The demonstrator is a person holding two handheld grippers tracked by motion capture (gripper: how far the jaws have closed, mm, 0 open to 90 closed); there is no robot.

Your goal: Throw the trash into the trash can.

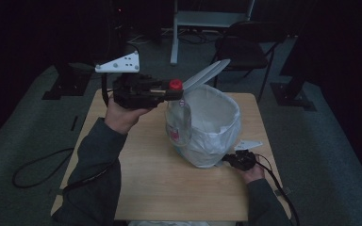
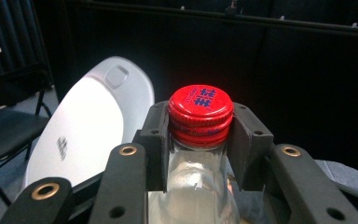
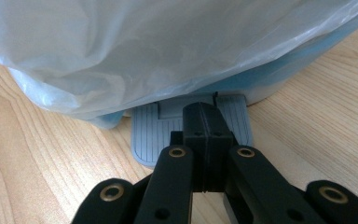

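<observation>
A clear plastic bottle (image 1: 178, 123) with a red cap (image 1: 176, 84) hangs upright in the air beside the bin's left rim. My left gripper (image 1: 173, 94) is shut on its neck just under the cap; in the left gripper view the jaws clamp both sides of the bottle (image 2: 200, 186) below the red cap (image 2: 200, 112). A small pedal bin (image 1: 212, 127) lined with a white bag stands on the table with its lid (image 1: 206, 75) raised. My right gripper (image 3: 204, 122) is shut, jaws pressed together, resting on the bin's grey foot pedal (image 3: 151, 133) at the bin's base.
The wooden table (image 1: 160, 183) has free surface in front of the bin and to its left. A dark folding chair (image 1: 245, 52) stands behind the table. A cable (image 1: 37, 169) trails off the left side over the carpet. The bag (image 3: 168, 51) bulges above the pedal.
</observation>
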